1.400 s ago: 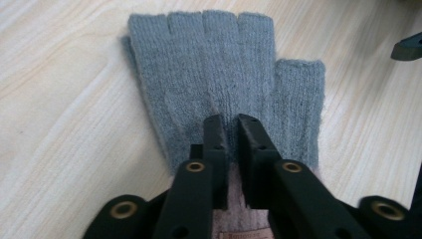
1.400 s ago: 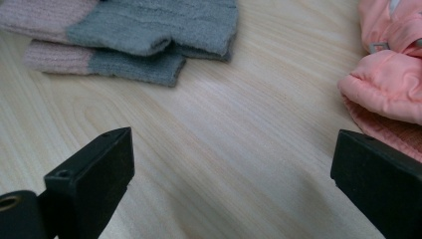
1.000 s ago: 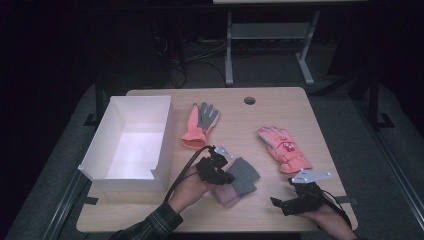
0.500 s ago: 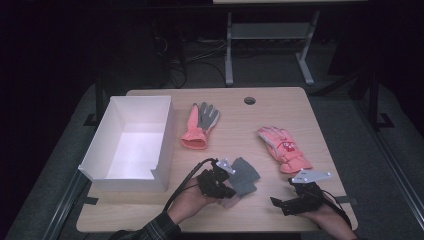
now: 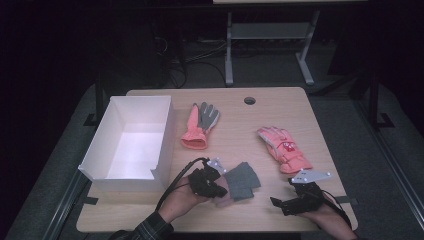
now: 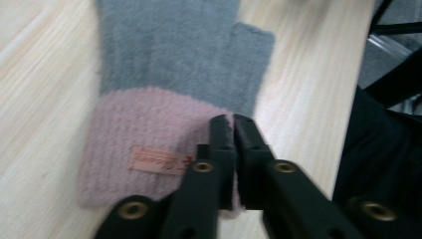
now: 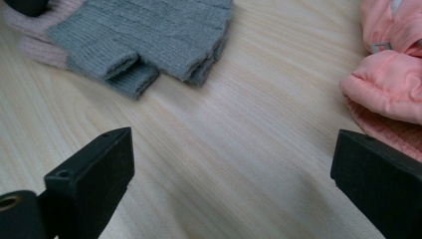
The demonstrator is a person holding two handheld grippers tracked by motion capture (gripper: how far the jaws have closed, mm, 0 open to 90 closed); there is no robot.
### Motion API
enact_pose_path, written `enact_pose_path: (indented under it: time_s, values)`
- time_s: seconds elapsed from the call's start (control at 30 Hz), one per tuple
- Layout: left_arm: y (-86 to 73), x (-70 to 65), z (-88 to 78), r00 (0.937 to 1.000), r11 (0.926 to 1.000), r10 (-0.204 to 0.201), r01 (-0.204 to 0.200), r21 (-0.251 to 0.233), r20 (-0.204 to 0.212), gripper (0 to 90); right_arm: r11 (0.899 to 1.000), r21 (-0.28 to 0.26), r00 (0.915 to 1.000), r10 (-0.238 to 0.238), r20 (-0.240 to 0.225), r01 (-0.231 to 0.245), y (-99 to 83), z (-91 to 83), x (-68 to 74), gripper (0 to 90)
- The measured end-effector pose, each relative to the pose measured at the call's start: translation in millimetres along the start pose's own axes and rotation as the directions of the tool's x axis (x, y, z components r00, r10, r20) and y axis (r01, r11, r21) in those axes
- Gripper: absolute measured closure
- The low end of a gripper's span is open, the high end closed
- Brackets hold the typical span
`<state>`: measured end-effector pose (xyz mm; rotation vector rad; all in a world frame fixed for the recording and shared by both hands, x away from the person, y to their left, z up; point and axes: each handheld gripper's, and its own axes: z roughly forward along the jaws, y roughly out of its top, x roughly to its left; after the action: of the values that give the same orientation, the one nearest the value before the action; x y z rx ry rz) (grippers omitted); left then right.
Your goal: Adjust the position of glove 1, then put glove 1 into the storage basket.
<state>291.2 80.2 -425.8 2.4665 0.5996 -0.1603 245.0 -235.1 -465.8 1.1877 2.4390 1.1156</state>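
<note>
On the wooden table (image 5: 280, 112) a grey-and-pink knit glove (image 5: 241, 181) lies flat near the front edge, its pink cuff toward the person's left hand. The left gripper (image 5: 216, 188) rests at that cuff with its two black jaws drawn nearly together; in the left gripper view the tips sit pinched on the edge of the pink ribbing (image 6: 159, 144), just beside a small sewn label (image 6: 153, 160), while the grey part (image 6: 174, 45) of the glove spreads away over the wood.

The right gripper (image 5: 284, 204) lies low on the table to the right of the glove, apart from it — its jaws stand wide, holding nothing, with bare tabletop between them in the right gripper view. Beyond them that view shows the glove's grey fingers (image 7: 149, 40) and, at the right, a puffy salmon cuff (image 7: 385, 84).

That cuff belongs to a salmon ski glove (image 5: 282, 149) lying behind the right gripper. A second salmon glove (image 5: 199, 122), grey palm up, lies beside an open white box (image 5: 162, 135) at the table's left.
</note>
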Motion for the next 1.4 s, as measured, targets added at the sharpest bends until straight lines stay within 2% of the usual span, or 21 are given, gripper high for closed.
enact_pose_path:
  time_s: [0.03, 0.07, 0.17, 0.2, 0.23, 0.27, 0.33, 0.43, 0.47, 0.53, 0.6, 0.77, 0.93, 1.0, 1.17, 1.2, 1.4]
  values:
    - [0.3, -0.9, 0.2, 1.0, 1.0, 0.001, -0.001, -0.008, 0.007, 84.6, 1.0, 0.0, 1.0, 0.0, 0.0, 0.0, 0.0, 0.0, 0.0, 3.2]
    - [1.8, -1.6, -0.9, 0.9996, 0.9997, 0.025, -0.025, 0.0, 0.011, 82.1, 1.0, 0.001, 1.0, 0.0, 0.0, 0.0, 0.0, 0.1, 0.1, 3.2]
    - [5.6, -3.1, -3.2, 0.9988, 0.9986, 0.049, -0.049, -0.021, -0.01, 68.4, 1.0, 0.001, 1.0, 0.0, 0.0, 0.0, 0.0, 0.2, 0.0, 3.2]
    - [8.5, -1.9, -3.9, 0.9977, 0.9977, 0.062, -0.063, -0.026, -0.026, 58.8, 1.0, 0.002, 1.0, 0.0, 0.0, 0.0, -0.2, 0.2, 0.0, 3.2]
    - [8.5, -1.9, -3.9, 0.9977, 0.9977, 0.062, -0.063, -0.026, -0.026, 54.8, 1.0, 0.002, 1.0, 0.0, 0.0, 0.0, -0.2, 0.2, 0.0, 3.2]
    - [10.4, -0.2, -3.9, 0.9973, 0.9972, 0.068, -0.069, -0.031, -0.03, 54.8, 1.0, 0.003, 1.0, 0.001, 0.0, -0.001, -0.1, 0.2, 0.0, 3.2]
    - [14.4, 2.2, -1.9, 0.9962, 0.9959, 0.082, -0.083, -0.037, -0.032, 43.7, 1.0, 0.003, 1.0, -0.002, -0.002, 0.002, 0.1, 0.3, 0.4, 3.2]
    - [16.4, 3.4, 0.1, 0.9943, 0.9935, 0.099, -0.101, -0.051, -0.04, 34.1, 1.0, 0.0, 1.0, -0.009, -0.002, 0.009, 0.4, 0.9, 0.4, 3.2]
    - [18.2, 5.3, 2.1, 0.9926, 0.992, 0.111, -0.114, -0.055, -0.048, 28.6, 1.0, 0.003, 1.0, -0.007, -0.004, 0.007, 0.7, 1.3, 0.7, 3.2]
    - [21.7, 9.8, 8.0, 0.99, 0.9902, 0.128, -0.131, -0.048, -0.06, 25.5, 1.0, 0.006, 1.0, -0.003, -0.004, 0.003, 0.7, 1.4, 1.0, 3.2]
    - [25.6, 15.4, 17.3, 0.9907, 0.991, 0.126, -0.128, -0.038, -0.052, 18.5, 1.0, 0.006, 1.0, -0.004, -0.001, 0.004, 0.7, 1.9, 0.0, 3.2]
    - [25.7, 17.9, 29.4, 0.9902, 0.9913, 0.13, -0.131, -0.014, -0.052, 14.9, 1.0, 0.005, 1.0, -0.005, -0.002, 0.005, 0.2, 1.2, -0.9, 3.2]
    - [22.4, 19.6, 35.3, 0.9879, 0.9907, 0.135, -0.136, -0.003, -0.076, 12.9, 1.0, 0.003, 0.9999, -0.01, -0.007, 0.01, 0.3, 1.2, -0.2, 3.2]
    - [20.2, 21.7, 38.1, 0.9912, 0.9929, 0.118, -0.119, -0.008, -0.059, 12.8, 1.0, 0.002, 0.9999, -0.01, -0.008, 0.01, 0.4, 1.3, 0.1, 3.2]
    - [19.6, 21.4, 39.3, 0.9901, 0.9918, 0.128, -0.128, -0.001, -0.057, 13.1, 1.0, 0.004, 1.0, -0.005, -0.007, 0.005, 0.0, 0.9, -0.3, 3.2]
    - [18.4, 22.1, 41.1, 0.9918, 0.9931, 0.117, -0.117, -0.005, -0.052, 13.2, 1.0, 0.003, 1.0, -0.005, -0.008, 0.005, 0.1, 0.8, -0.4, 3.2]
    - [16.7, 23.4, 41.6, 0.9931, 0.9941, 0.108, -0.108, -0.007, -0.045, 14.7, 1.0, -0.001, 0.9999, -0.009, -0.01, 0.009, 0.2, 1.2, -0.1, 3.6]
